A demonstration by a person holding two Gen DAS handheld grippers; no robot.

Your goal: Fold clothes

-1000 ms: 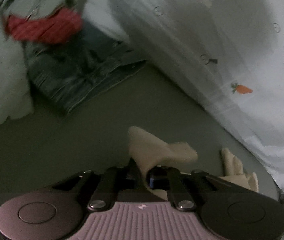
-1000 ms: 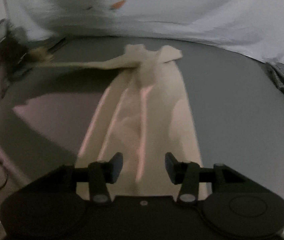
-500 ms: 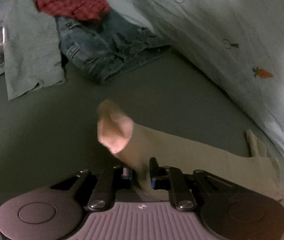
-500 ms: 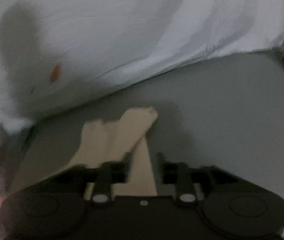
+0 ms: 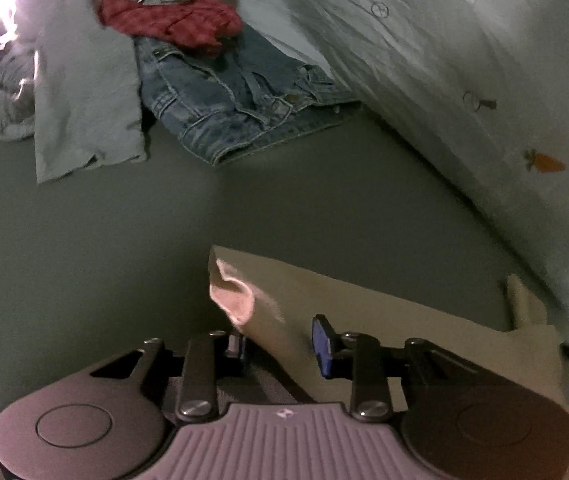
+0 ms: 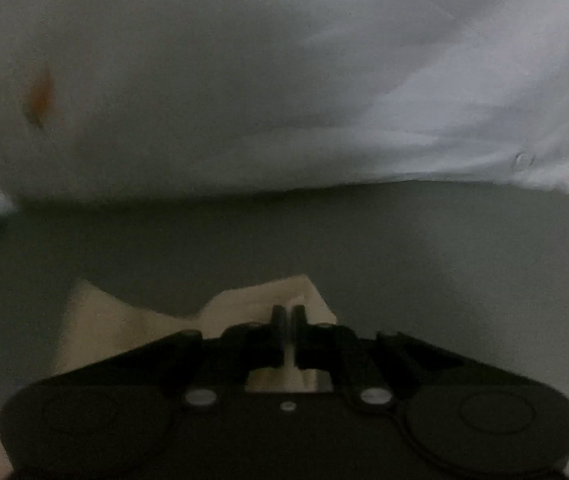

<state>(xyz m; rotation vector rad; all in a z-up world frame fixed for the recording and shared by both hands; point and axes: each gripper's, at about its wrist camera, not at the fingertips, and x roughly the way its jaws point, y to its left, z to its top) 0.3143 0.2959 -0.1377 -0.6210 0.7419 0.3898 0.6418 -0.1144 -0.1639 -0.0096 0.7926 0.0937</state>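
A beige garment point(image 5: 384, 316) lies flat on the grey bed surface point(image 5: 84, 248), folded into a long strip. My left gripper point(image 5: 280, 340) is open just over its near left corner, whose edge curls up pink between the fingers. In the right wrist view my right gripper point(image 6: 287, 320) is shut on the other end of the beige garment point(image 6: 124, 328), with cloth pinched between the closed fingers.
A denim jacket point(image 5: 236, 96), a red plaid cloth point(image 5: 168, 24) and a grey-green garment point(image 5: 80, 92) are piled at the far left. A white duvet with carrot prints point(image 5: 464, 60) runs along the right and also fills the far side of the right wrist view point(image 6: 284, 80).
My left gripper has opened and let go of the garment corner, which now lies on the bed. My right gripper has closed on the other end of the garment.
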